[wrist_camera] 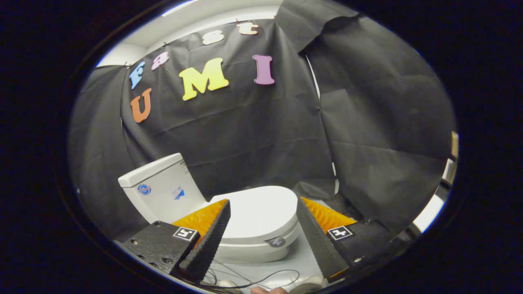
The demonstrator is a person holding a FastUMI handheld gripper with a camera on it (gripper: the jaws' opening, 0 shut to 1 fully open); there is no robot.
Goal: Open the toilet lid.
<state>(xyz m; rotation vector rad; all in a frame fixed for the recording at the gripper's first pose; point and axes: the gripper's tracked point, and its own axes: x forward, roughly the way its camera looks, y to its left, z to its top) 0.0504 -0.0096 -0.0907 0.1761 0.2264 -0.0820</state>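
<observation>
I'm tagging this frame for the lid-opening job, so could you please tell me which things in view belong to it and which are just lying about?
Belongs to the job:
- toilet lid, down flat on the bowl
- gripper, fingers open and apart, lid seen between them, not touching it

Just lying about:
- toilet tank, behind the lid
- thin cables on the floor below the fingers

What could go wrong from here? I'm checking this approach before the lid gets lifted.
The gripper is open, its fingers apart with the closed toilet lid beyond them. The lid lies flat on its seat, so the fingers may slide over the smooth top instead of catching the front edge. Thin cables lie on the floor just below the fingers and could snag.
</observation>
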